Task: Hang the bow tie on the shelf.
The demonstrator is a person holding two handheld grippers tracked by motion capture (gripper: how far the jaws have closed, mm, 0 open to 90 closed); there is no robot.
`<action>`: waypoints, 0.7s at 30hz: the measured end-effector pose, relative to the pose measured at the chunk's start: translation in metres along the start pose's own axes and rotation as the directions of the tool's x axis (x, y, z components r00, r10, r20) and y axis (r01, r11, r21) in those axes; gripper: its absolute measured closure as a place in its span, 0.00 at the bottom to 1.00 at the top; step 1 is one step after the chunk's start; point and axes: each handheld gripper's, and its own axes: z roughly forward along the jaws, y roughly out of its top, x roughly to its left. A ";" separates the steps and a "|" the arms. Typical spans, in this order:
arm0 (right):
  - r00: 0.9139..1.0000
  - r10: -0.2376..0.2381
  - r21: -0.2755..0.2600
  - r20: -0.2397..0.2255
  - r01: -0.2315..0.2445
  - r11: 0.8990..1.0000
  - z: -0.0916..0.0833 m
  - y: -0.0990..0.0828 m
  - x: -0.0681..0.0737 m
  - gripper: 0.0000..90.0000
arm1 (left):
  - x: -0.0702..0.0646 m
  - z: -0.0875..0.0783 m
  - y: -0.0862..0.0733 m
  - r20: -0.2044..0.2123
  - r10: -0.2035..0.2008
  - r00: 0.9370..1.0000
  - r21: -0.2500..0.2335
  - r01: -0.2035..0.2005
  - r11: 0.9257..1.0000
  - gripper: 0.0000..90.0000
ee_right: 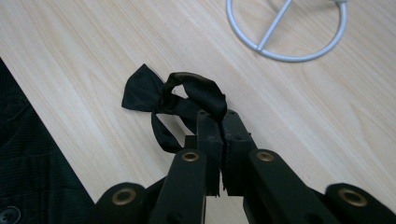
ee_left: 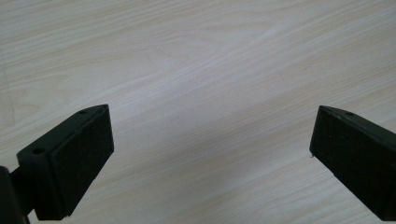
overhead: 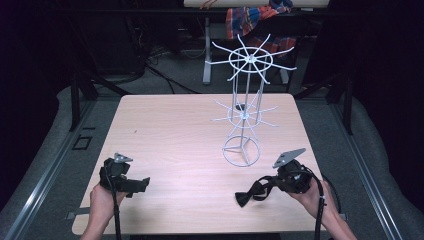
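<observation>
A black bow tie [ee_right: 180,95] lies on the light wooden table [overhead: 175,130] near its front right. My right gripper [ee_right: 219,116] is shut on one wing of it, the jaws pressed together with the fabric pinched at their tips. In the high view the bow tie [overhead: 252,192] trails left from the right gripper [overhead: 272,184]. A white wire rack [overhead: 247,100] with two tiers of spokes stands just behind it, and its ring base [ee_right: 287,30] is close ahead of the jaws. My left gripper [overhead: 142,182] rests at the front left, open, with bare wood between its pads [ee_left: 88,154].
Beyond the table's far edge stand metal stand legs [overhead: 206,50], cables on the floor and a colourful cloth [overhead: 255,17]. A dark sleeve [ee_right: 32,163] fills the lower left corner of the right gripper view. Bare tabletop lies between the two grippers.
</observation>
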 end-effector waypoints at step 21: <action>0.998 -0.014 -0.053 0.054 0.017 0.998 -0.027 0.011 -0.008 0.98 | 0.000 0.002 0.001 -0.006 0.000 1.000 -0.001 0.000 1.000 0.00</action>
